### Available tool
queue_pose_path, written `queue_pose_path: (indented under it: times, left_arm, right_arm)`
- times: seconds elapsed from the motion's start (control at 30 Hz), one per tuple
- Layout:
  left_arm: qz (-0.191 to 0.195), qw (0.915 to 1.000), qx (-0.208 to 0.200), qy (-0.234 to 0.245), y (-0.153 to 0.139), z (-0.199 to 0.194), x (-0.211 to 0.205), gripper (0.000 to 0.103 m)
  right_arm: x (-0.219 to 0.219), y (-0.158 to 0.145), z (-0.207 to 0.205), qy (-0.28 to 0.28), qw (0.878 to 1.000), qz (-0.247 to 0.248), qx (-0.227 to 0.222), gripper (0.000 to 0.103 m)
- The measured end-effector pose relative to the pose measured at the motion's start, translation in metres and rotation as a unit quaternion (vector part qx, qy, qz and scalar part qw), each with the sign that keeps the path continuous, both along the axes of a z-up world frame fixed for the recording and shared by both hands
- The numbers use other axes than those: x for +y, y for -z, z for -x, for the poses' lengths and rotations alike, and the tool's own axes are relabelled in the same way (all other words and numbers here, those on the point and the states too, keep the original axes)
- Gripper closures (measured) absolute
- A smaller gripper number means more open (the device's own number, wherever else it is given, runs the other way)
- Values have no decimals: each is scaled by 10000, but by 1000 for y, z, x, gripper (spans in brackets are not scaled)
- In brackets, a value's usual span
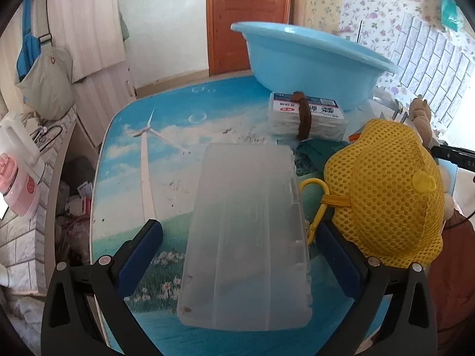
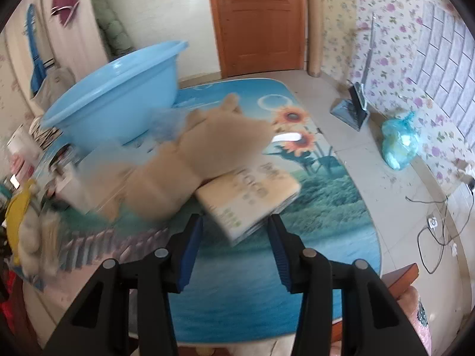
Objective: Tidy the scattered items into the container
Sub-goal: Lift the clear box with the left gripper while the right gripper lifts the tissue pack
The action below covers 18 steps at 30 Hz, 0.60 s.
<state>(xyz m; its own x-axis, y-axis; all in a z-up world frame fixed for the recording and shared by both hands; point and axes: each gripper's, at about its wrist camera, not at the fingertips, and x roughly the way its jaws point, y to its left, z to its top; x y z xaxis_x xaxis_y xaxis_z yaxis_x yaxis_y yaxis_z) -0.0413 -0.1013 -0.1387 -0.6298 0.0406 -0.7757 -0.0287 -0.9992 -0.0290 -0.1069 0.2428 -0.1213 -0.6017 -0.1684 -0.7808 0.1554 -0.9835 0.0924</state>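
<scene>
The light blue basin (image 1: 308,62) stands at the table's far side; it also shows in the right wrist view (image 2: 115,95). My left gripper (image 1: 240,237) is open, its fingers on either side of a clear plastic box (image 1: 246,237) lying on the table. A yellow mesh pouch (image 1: 386,192) lies right of it, and a banded white pack (image 1: 305,115) lies before the basin. My right gripper (image 2: 236,246) is open and empty, just short of a beige tissue pack (image 2: 252,198). A tan plush toy (image 2: 190,160), blurred, lies across that pack.
The table (image 1: 166,136) has a printed sky and meadow cover. A shelf with a pink bottle (image 1: 17,184) stands at the left. A blue bag (image 2: 399,144), a dustpan (image 2: 351,109) and cables (image 2: 436,228) lie on the floor at the right.
</scene>
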Motion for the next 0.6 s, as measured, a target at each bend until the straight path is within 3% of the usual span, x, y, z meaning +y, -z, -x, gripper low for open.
queue_pose_path:
  times: [0.17,0.3,0.47,0.53,0.6]
  left_arm:
    - [-4,9995,-277,122,-2,6,-1,0]
    - [-28,9996,-279,68,-2,5,-4,0]
    - [-54,9998,-175,122,-3,-1,-9,1]
    - [-95,9997,-142,146,-4,-5,-11,6]
    - [-163,9997,-102,175,-7,-8,-14,22]
  right_arm:
    - [-10,-2,-14,-181,9998,-77,33,57]
    - [-4,-5,-13,76,9994,-265,192,33]
    - [12,-9,0,247,9990,-176,330,25]
    - [15,-8,7,206,9990,-188,337,23]
    - [17,-6,14,97,9993,-188,300,23]
